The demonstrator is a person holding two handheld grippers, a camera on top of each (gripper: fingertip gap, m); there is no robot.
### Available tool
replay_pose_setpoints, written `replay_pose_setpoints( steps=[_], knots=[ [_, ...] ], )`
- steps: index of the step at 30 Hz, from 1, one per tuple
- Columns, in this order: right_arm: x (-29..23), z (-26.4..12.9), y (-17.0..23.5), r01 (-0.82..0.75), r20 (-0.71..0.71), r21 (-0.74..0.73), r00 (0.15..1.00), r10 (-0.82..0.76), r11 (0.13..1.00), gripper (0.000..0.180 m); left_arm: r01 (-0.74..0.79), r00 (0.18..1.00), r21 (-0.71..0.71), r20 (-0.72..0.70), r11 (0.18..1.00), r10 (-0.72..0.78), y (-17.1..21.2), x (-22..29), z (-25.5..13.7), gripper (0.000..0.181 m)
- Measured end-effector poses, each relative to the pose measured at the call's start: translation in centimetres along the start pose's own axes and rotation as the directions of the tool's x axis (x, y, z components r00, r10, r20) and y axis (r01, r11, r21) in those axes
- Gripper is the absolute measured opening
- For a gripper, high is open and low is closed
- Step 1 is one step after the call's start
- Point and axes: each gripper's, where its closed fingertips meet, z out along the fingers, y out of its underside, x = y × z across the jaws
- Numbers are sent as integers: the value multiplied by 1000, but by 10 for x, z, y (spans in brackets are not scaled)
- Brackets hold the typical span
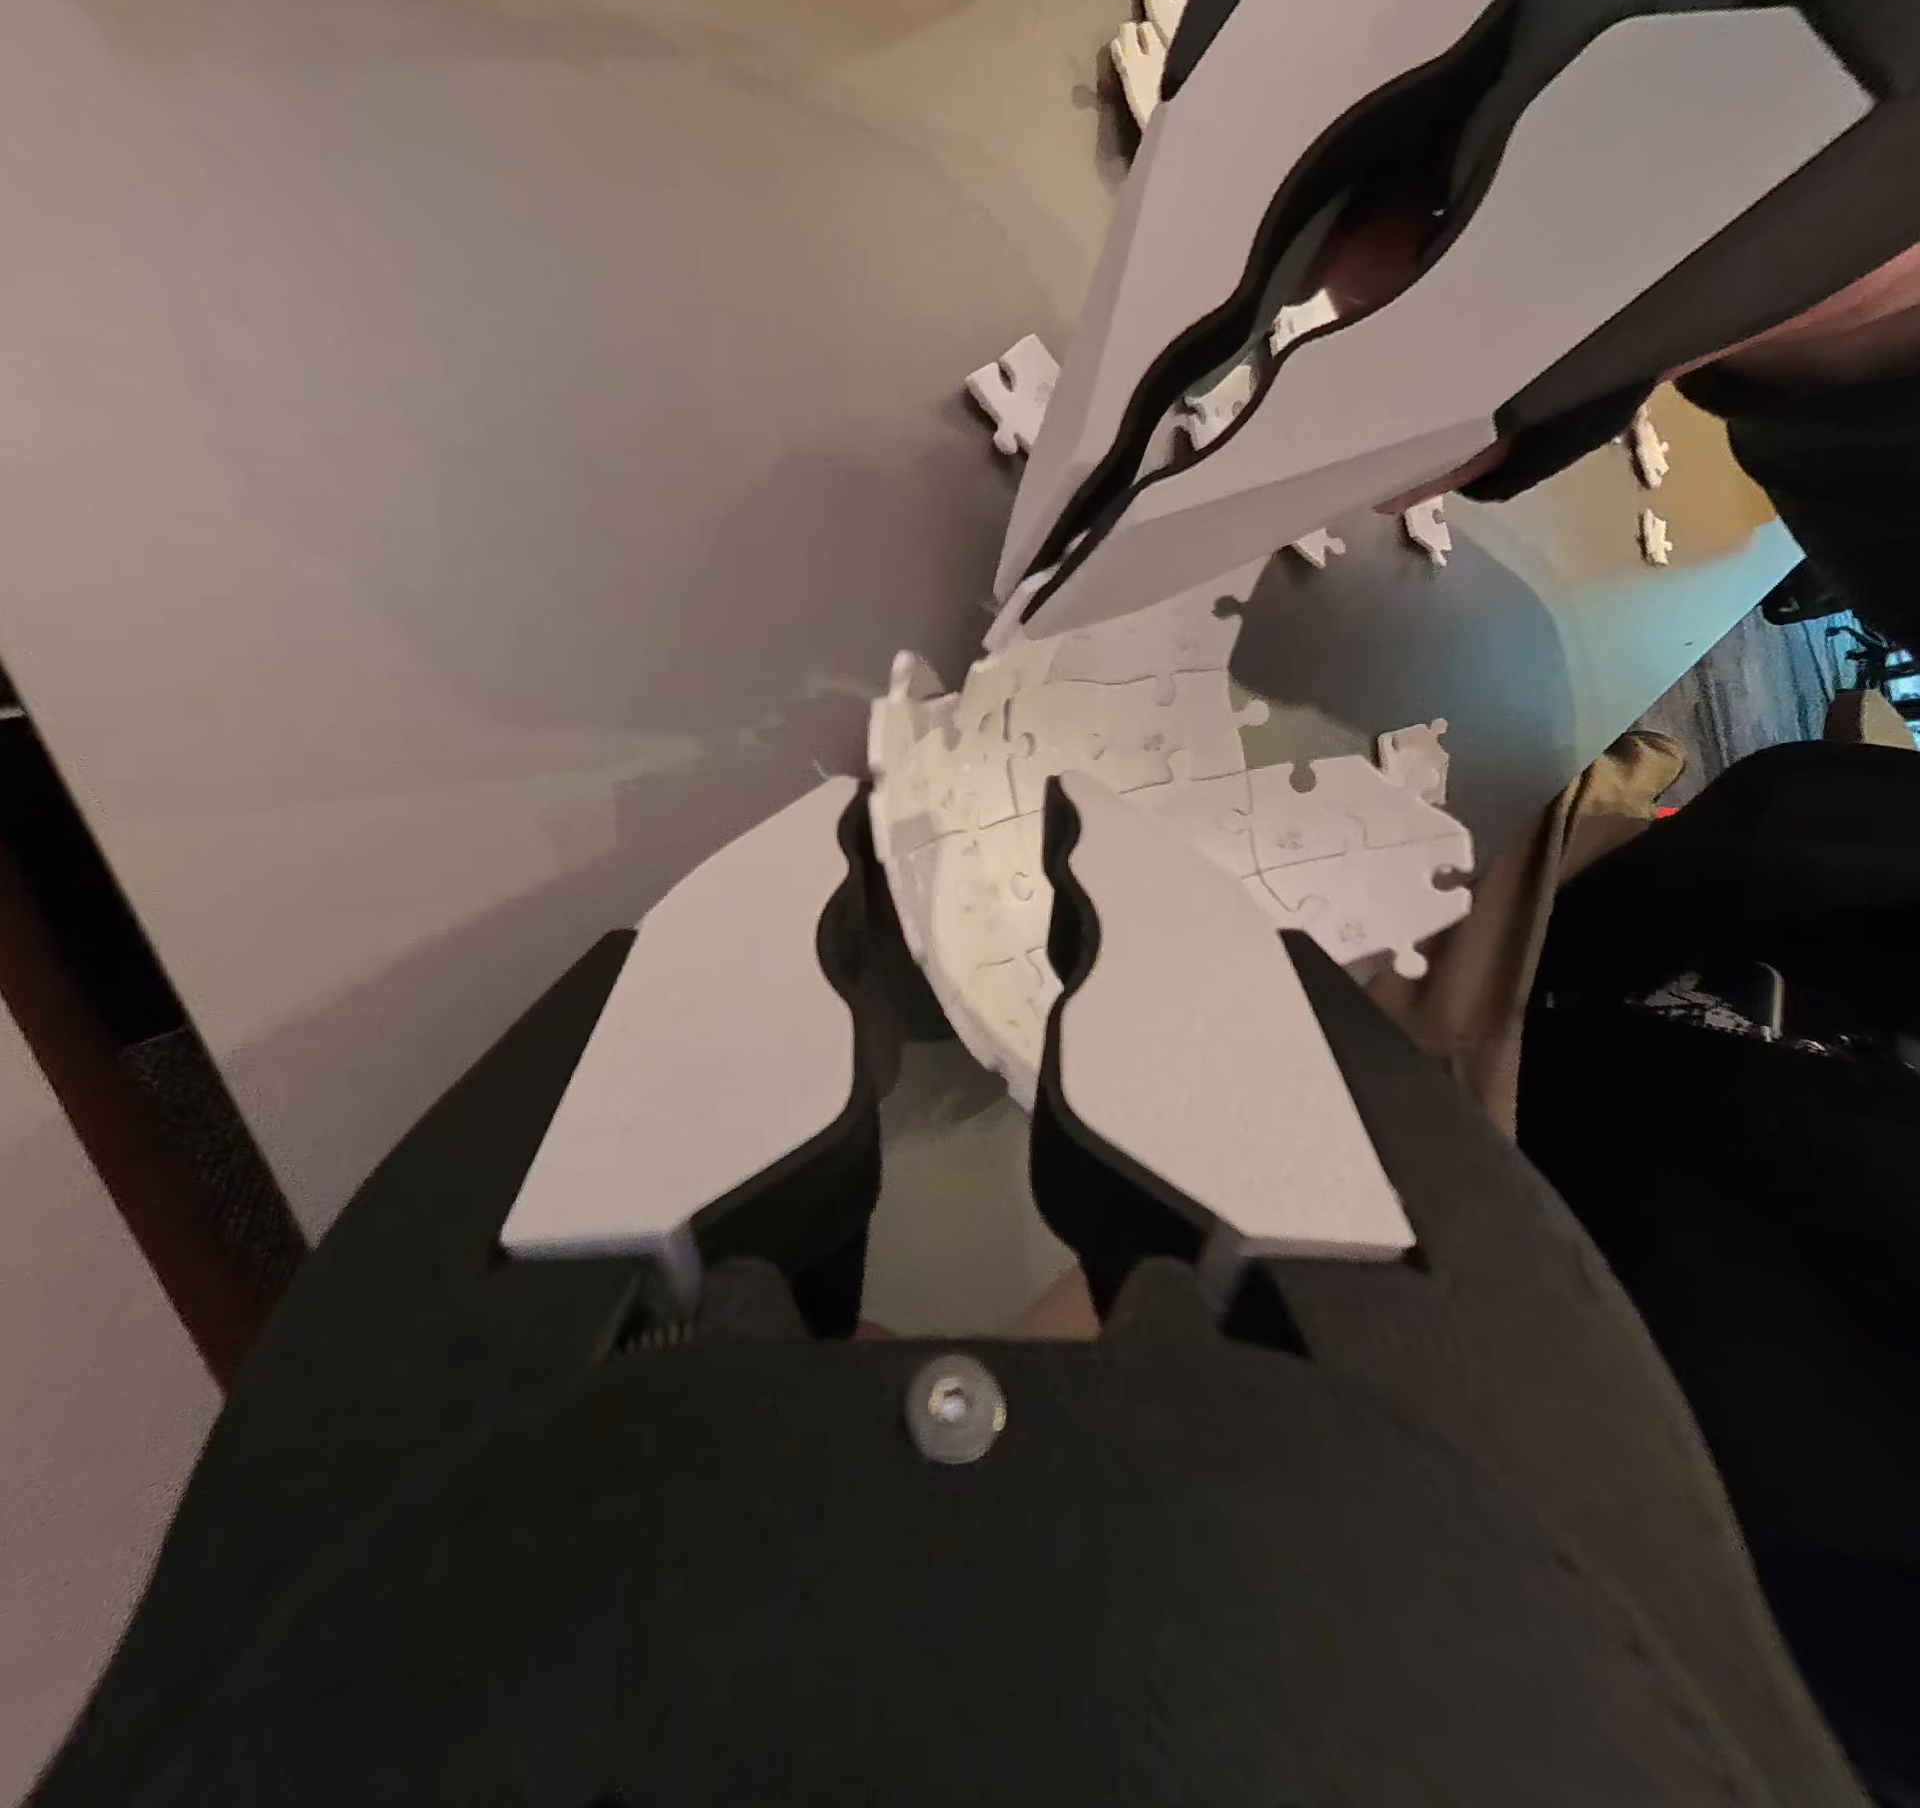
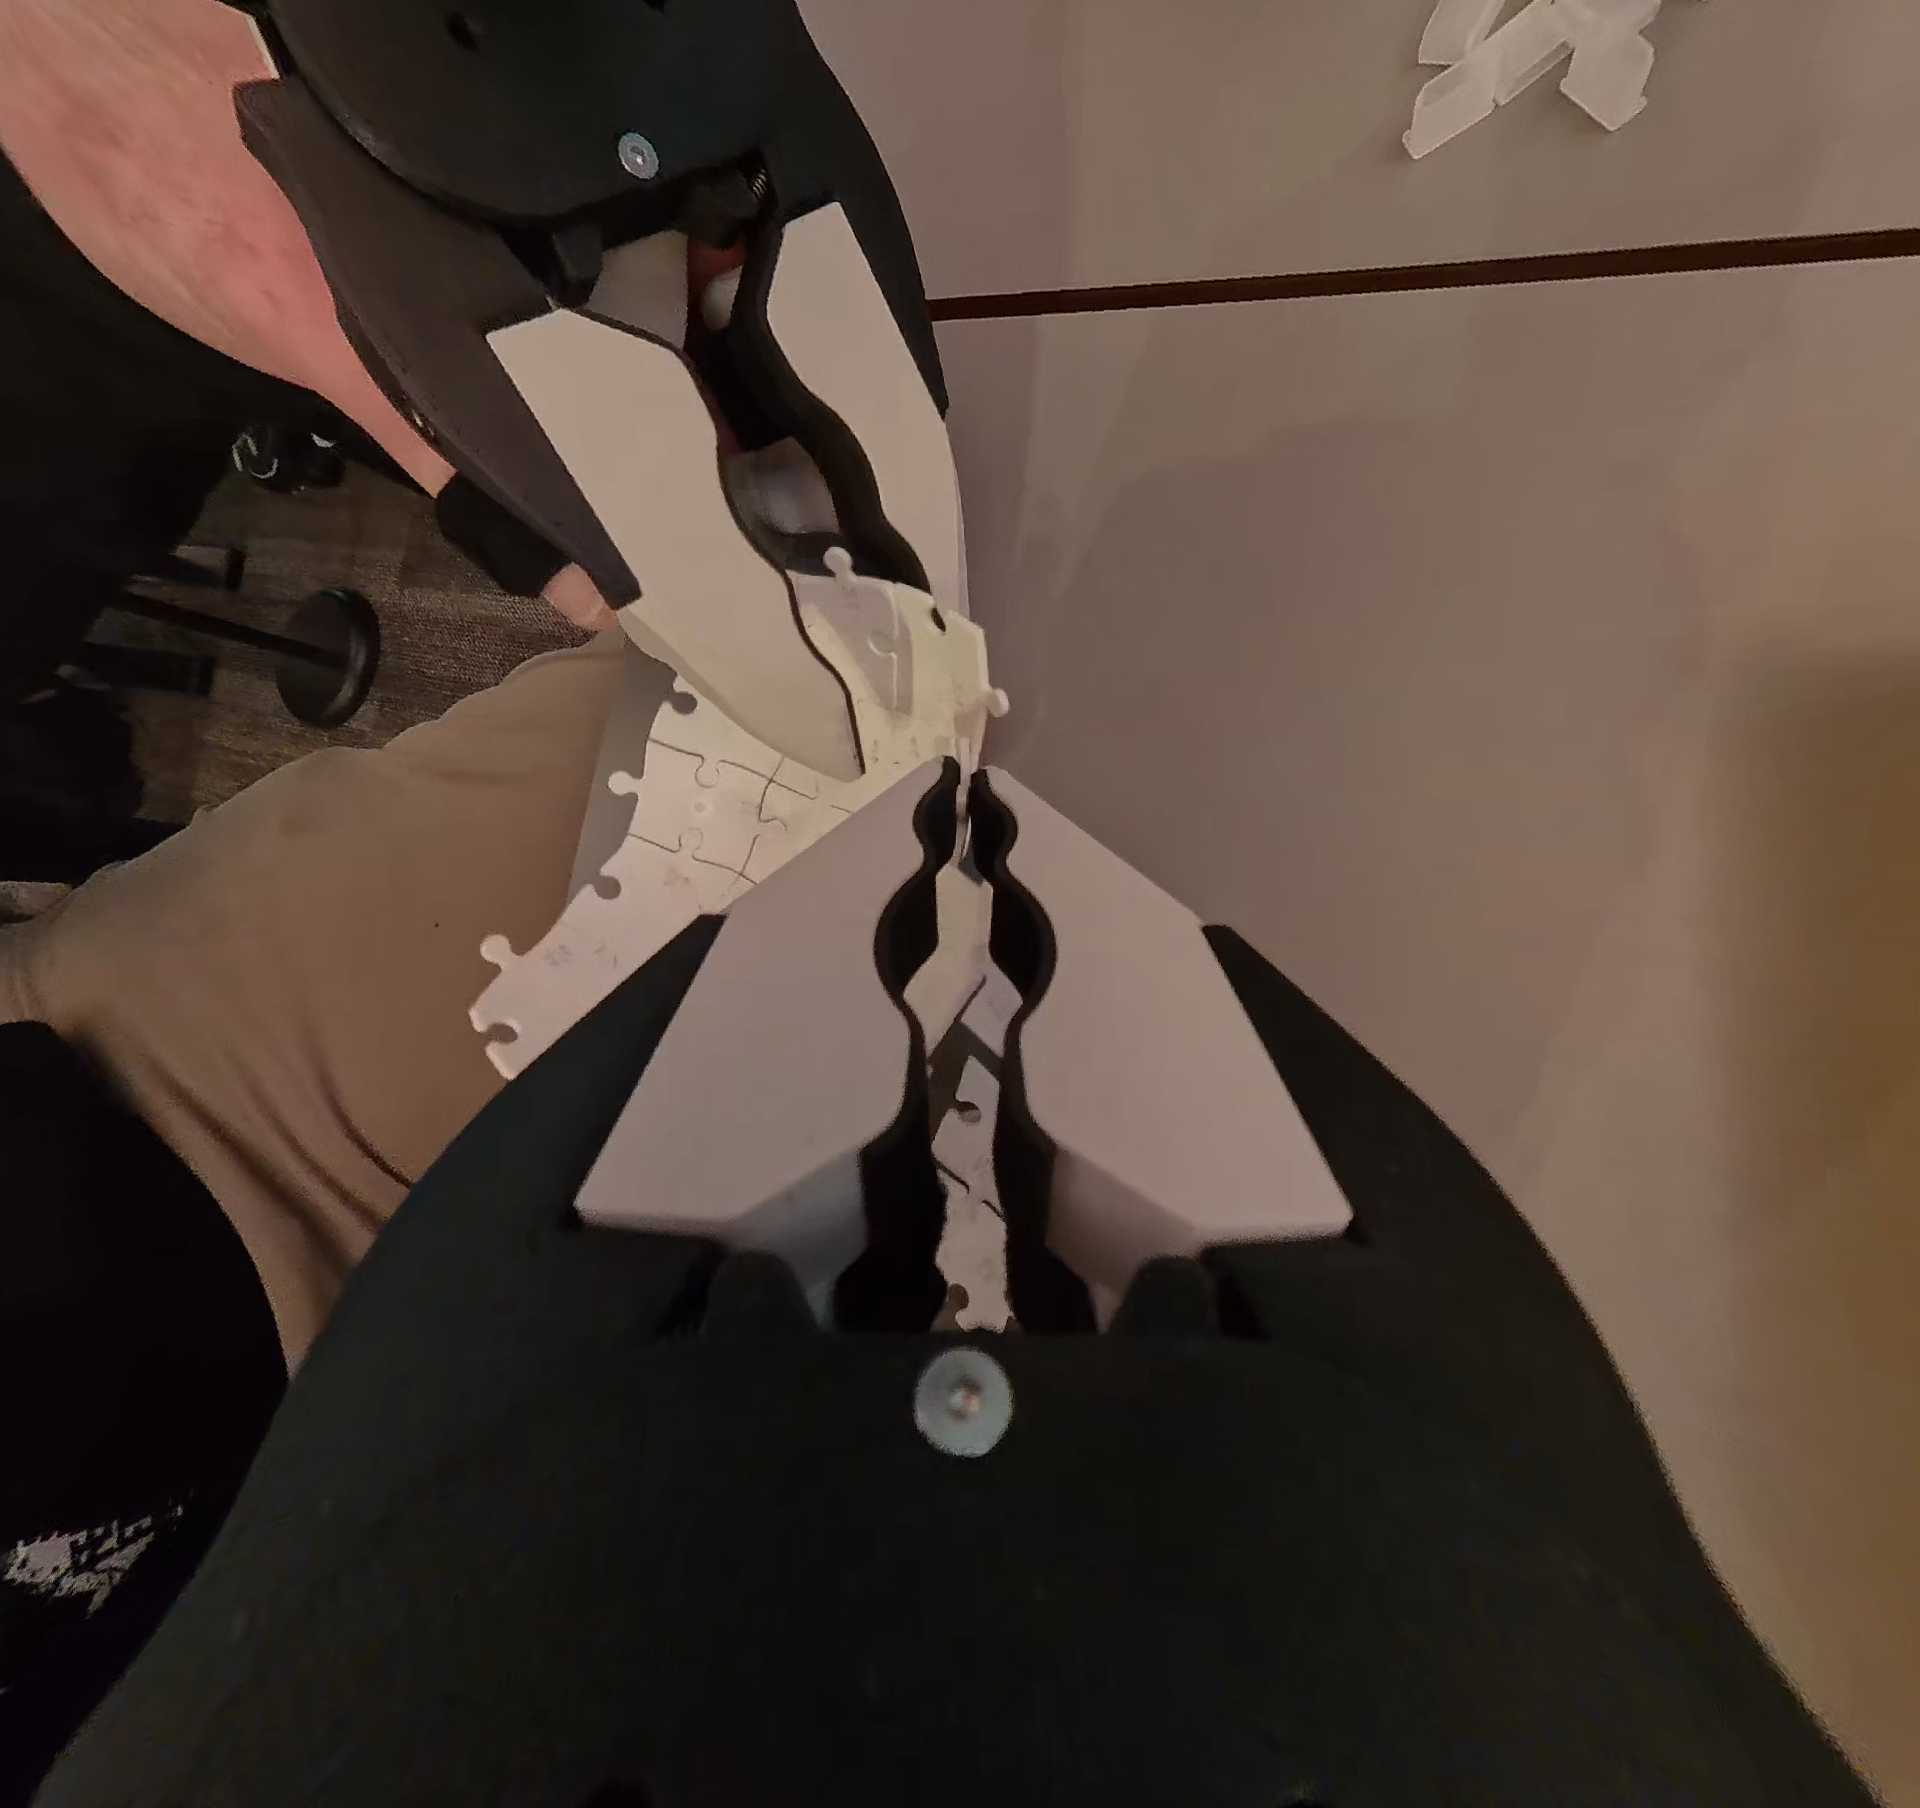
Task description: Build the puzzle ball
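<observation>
A curved white section of the puzzle ball, made of several joined pieces, is held in the air over the table edge. My left gripper is shut on its near rim. It also shows in the right wrist view, clamped on the section. My right gripper is shut on a small white puzzle piece seen edge-on. In the left wrist view the right gripper comes down from the upper right and presses that piece against the section's far top edge.
Loose white puzzle pieces lie scattered on the grey table behind the right gripper. Clear plastic parts lie at the far right. A dark seam crosses the table. A person's tan trousers are below the section. The grippers are tip to tip, or close to it.
</observation>
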Motion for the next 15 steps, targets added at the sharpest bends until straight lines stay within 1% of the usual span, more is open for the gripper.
replay_pose_setpoints(
  steps=[4, 9, 13, 15],
  knots=[
    [2, 1, 1, -8, -18, -3, 1000, 8, 1000, 0, 17, 1000, -1, -16, 1000, -17, 1, 1, 3, 21],
    [0, -2, 2, -10, -29, 4, 1000, 11, 1000, 0, 27, 999, 16, -19, 999, -27, 0, 1, 3, 15],
    [-1, -6, 1, -16, -35, 23, 999, 16, 1000, 0, 40, 999, 21, -24, 999, -40, 1, 1, 2, 13],
    [-2, -10, 0, -15, -39, 38, 999, 17, 999, 0, 42, 999, 23, -24, 999, -41, 0, 1, 0, 17]
  ],
)
